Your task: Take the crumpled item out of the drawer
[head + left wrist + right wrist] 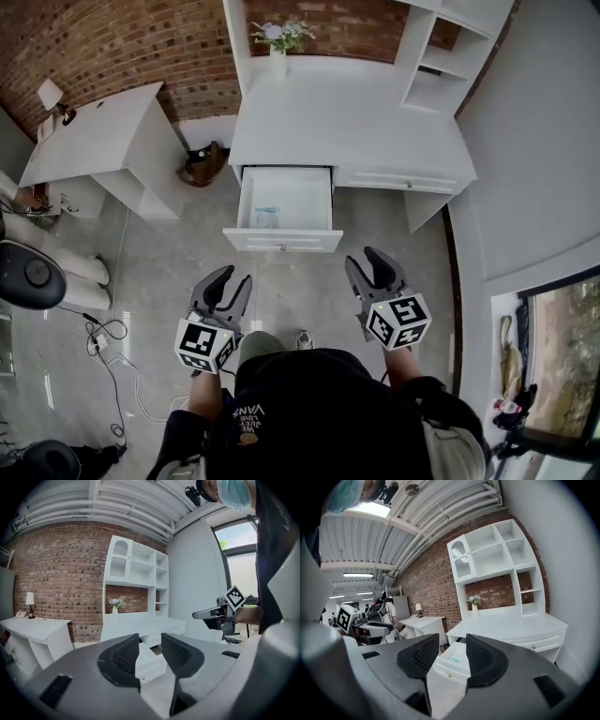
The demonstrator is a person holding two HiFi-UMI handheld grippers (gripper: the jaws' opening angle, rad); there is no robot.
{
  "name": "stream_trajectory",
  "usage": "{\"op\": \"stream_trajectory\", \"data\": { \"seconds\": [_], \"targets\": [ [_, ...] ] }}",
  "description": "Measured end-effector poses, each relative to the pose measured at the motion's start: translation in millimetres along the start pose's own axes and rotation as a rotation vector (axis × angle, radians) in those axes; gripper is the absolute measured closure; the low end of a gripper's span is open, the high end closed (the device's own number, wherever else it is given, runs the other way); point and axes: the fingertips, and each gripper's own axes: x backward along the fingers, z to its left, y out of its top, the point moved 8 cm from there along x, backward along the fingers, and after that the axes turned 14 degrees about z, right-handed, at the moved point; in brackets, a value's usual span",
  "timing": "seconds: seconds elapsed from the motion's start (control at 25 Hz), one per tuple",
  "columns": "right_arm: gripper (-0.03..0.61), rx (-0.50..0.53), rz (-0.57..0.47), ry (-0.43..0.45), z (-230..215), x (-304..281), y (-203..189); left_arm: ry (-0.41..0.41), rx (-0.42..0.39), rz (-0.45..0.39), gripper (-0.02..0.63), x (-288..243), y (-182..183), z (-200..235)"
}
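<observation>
We are standing back from the white desk [356, 122] with its drawer [281, 242] pulled open toward us. The crumpled item [265, 217], pale with a bluish tint, is lying inside on the drawer floor, in the left half and toward the near front panel. It is too small from here to tell which way its long side is running.

We are holding both tools out over the floor, well short of the drawer. The left gripper [234, 278] is hanging released, with its jaws spread and nothing between them. Its own view is showing only the drawer far off through the gap. The right gripper [364, 260] is also gaping and empty, and through its gap we are seeing the open drawer with the item as a small bluish patch.

Here is what the reach turns on. The item is lying ahead of us, beyond the drawer front. It is slightly right of the left tool's line and well to the left of the right tool's. So we are judging the left hand the nearer one, and it will need to go forward over the front panel and then down.
</observation>
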Motion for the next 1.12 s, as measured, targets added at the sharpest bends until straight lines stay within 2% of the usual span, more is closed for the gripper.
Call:
{"op": "stream_trajectory", "data": {
  "seconds": [0.2,0.44,0.8,1.12],
  "targets": [
    [0.422,-0.018,0.019,-0.005,-3.2,-26.1,8.2,-0.004,0.023,0.011,0.486,-16.9,5.7,27.6],
    [0.422,-0.06,-0.001,-0.063,1.6,-63.0,24.9,-0.065,-0.003,0.015,0.486,-50.2,13.4,80.3],
    [0.422,-0.165,-0.04,-0.216,21.1,-120.5,59.2,-0.217,-0.143,0.073,0.486,-108.2,39.7,181.6],
    [0.422,-0.247,-0.045,-0.354,42.9,-158.6,70.3,-0.39,-0.291,0.113,0.486,-165.5,53.1,240.5]
  ]
}}
